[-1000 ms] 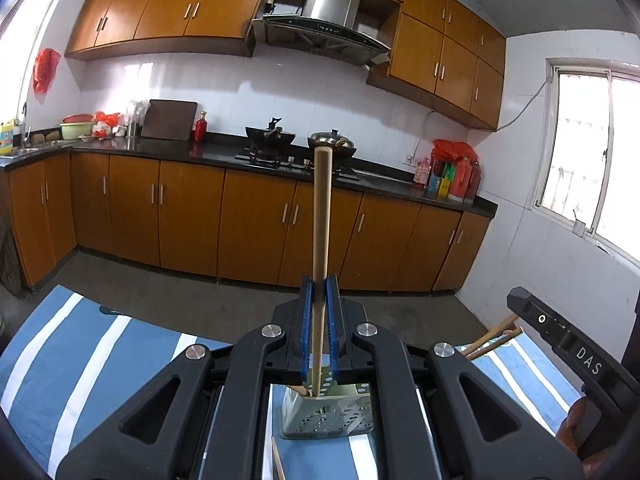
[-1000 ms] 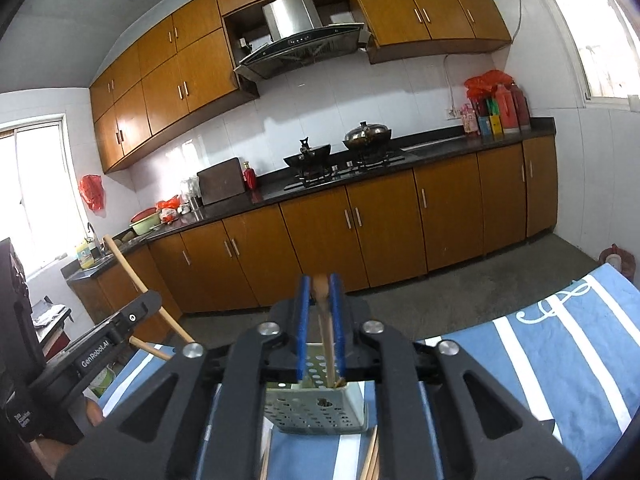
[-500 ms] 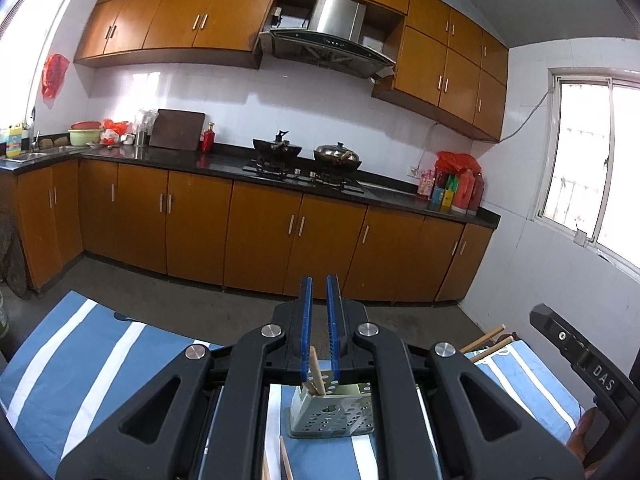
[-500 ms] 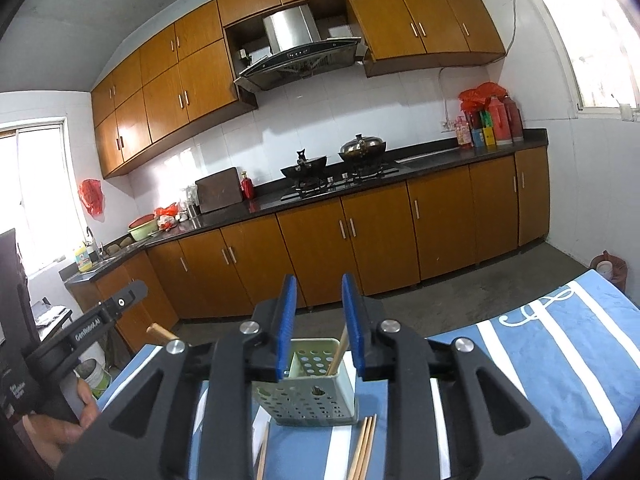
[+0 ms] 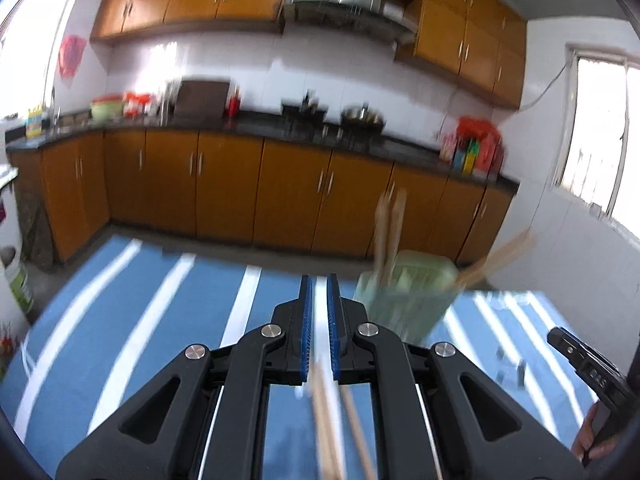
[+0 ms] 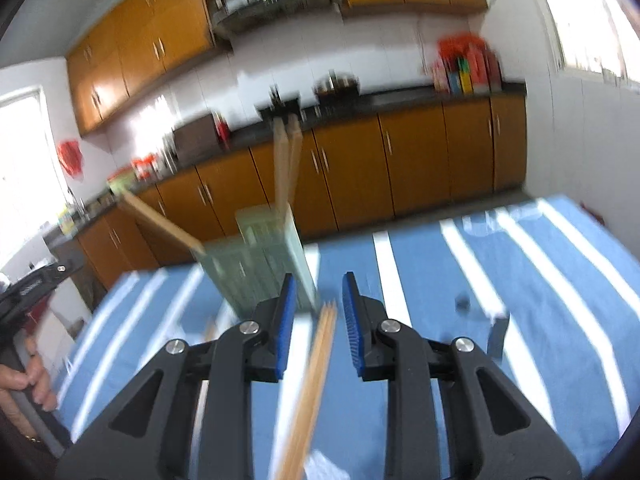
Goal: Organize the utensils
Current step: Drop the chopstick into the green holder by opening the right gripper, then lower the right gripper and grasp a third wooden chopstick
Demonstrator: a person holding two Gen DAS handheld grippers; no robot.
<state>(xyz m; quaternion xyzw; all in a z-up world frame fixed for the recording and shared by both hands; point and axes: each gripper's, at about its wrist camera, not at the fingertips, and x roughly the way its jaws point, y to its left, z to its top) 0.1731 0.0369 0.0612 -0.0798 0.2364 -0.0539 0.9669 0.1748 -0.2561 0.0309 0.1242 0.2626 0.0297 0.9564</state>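
Blue striped cloth [image 6: 540, 280], caddy [image 6: 260, 264] mid-table, left hand-held gripper [image 5: 317, 308] closed empty, right hand-held gripper [image 6: 320, 300] parted.

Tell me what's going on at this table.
A person with a gripper in each hand is sorting chopsticks into a green holder on a blue striped cloth. Several chopsticks stand in it. The right gripper, jaws apart and empty, hovers over loose chopsticks. The left gripper is shut, also empty.

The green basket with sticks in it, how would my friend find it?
Look at the blue cloth with white stripes in front of the brown cupboards. The pale green utensil holder stands on it, full of little holes. It alone stands upright, with wooden chopsticks poking out of its top.
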